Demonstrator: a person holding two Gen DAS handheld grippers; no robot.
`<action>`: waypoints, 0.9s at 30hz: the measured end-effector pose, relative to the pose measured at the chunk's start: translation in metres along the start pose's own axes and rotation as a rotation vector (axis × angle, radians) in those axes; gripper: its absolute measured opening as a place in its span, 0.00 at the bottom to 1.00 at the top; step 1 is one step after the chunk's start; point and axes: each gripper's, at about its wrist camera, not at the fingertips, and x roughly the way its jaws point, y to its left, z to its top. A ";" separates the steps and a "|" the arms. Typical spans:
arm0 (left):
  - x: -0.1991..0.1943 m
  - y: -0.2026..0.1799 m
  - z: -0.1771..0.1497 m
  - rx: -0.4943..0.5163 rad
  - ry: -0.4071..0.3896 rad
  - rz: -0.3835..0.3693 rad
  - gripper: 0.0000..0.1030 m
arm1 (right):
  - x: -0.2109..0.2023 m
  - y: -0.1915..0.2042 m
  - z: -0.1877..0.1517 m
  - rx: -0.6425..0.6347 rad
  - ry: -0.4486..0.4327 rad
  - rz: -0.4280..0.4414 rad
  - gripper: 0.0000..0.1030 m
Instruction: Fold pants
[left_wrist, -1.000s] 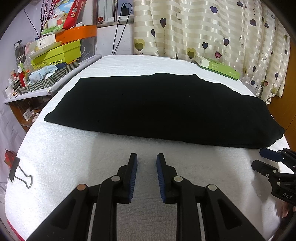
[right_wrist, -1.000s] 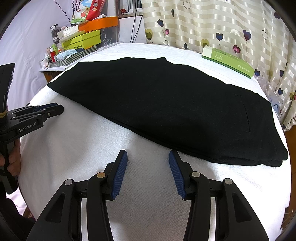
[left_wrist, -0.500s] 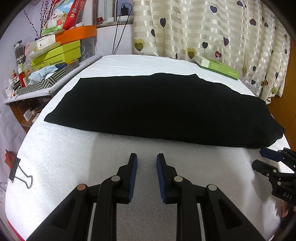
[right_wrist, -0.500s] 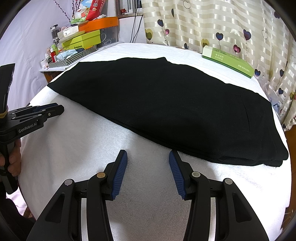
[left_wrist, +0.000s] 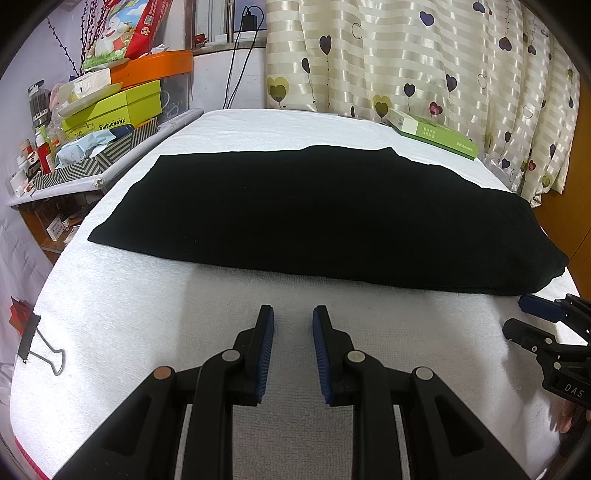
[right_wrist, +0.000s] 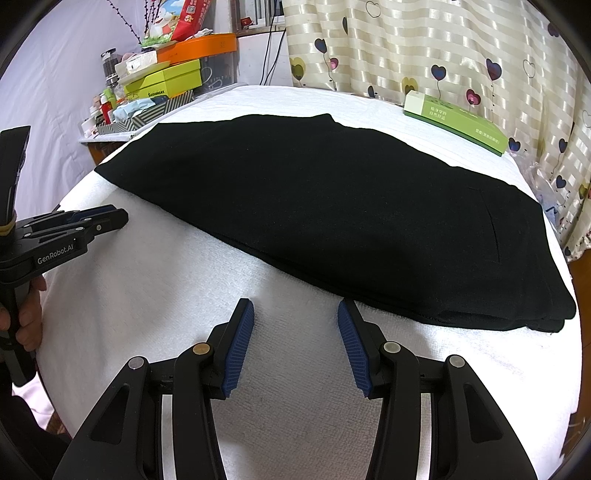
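Black pants (left_wrist: 317, 218) lie flat as a long folded strip across the white towel-covered table (left_wrist: 147, 317), with the wider end at the right. In the right wrist view the pants (right_wrist: 332, 206) fill the middle, layered edges showing at their near right corner. My left gripper (left_wrist: 293, 321) hovers over bare towel just short of the pants' near edge, open with a narrow gap and nothing in it. My right gripper (right_wrist: 295, 314) is open wider, its right fingertip almost at the pants' near edge. Each gripper shows at the side of the other's view.
A green box (left_wrist: 432, 133) lies at the table's far right by the heart-print curtain (left_wrist: 424, 59). A cluttered shelf with yellow-green boxes (left_wrist: 110, 107) stands at the left. A binder clip (left_wrist: 33, 343) grips the towel's left edge. A hand (right_wrist: 26, 317) holds the left gripper's handle.
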 end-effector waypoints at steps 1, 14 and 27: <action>0.000 0.000 0.000 0.000 0.000 0.000 0.23 | 0.000 0.000 0.000 0.000 0.000 0.000 0.47; 0.000 0.000 0.000 -0.002 0.000 -0.002 0.23 | 0.000 0.001 0.000 0.001 0.000 0.001 0.48; -0.004 0.008 0.005 -0.047 0.015 -0.066 0.37 | -0.009 0.010 0.005 -0.040 -0.028 -0.010 0.48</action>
